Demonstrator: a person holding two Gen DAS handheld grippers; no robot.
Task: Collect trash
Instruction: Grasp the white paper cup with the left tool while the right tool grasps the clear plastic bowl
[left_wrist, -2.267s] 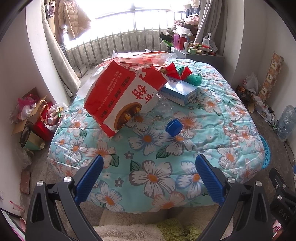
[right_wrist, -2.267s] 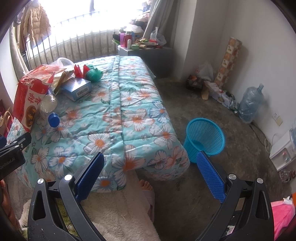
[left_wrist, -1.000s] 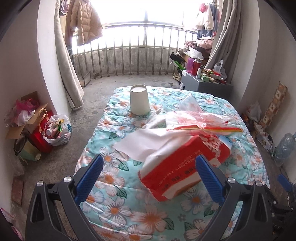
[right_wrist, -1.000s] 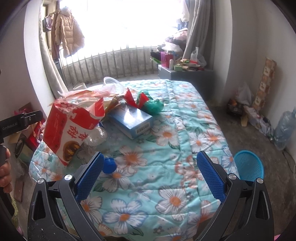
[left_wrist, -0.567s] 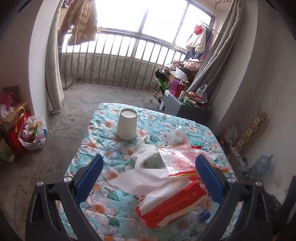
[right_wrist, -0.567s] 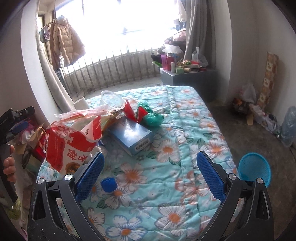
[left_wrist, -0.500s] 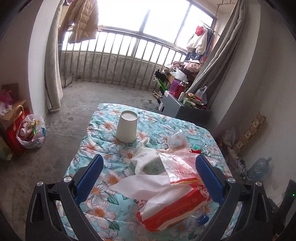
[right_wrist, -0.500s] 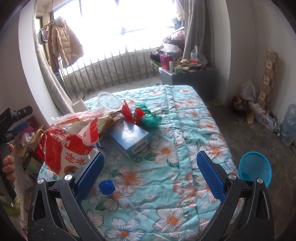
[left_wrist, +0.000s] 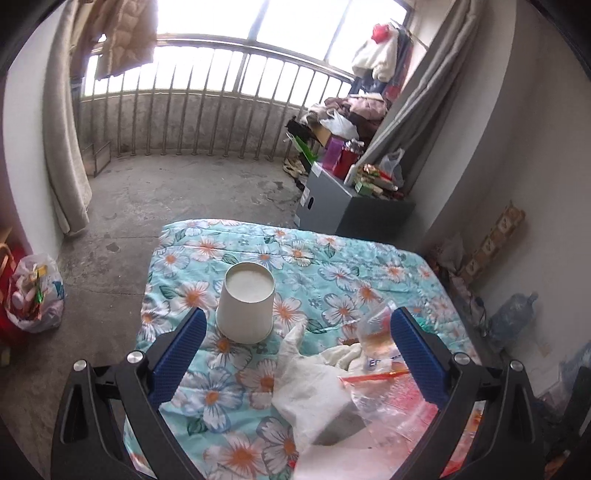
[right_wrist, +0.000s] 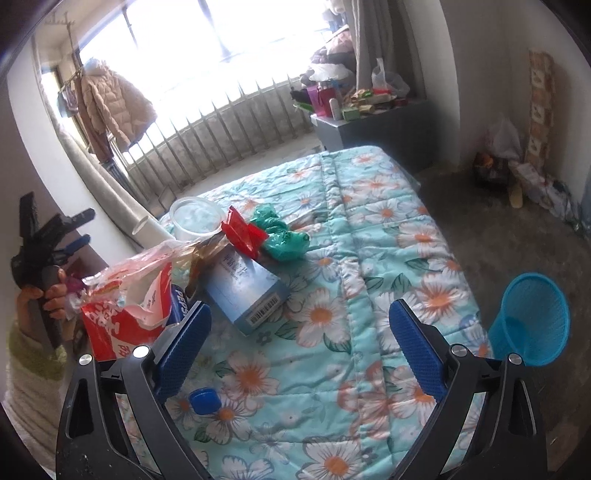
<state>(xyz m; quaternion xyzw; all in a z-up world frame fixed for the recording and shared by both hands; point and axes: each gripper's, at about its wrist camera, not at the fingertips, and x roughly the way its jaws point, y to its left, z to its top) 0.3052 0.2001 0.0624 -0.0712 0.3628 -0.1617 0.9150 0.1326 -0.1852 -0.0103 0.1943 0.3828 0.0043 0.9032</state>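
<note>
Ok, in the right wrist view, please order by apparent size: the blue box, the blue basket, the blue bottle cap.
1. blue box
2. blue basket, looks nearly as large; it stands on the floor beside the bed, so this is unsure
3. blue bottle cap, clearly smallest

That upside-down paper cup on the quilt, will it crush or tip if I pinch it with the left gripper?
The paper cup looks thin-walled and empty, so it is probably very light and likely to dent under a firm squeeze. It stands rim down on the soft floral quilt, so a sideways nudge could well tip it. The left gripper is open with nothing between its fingers.
</note>
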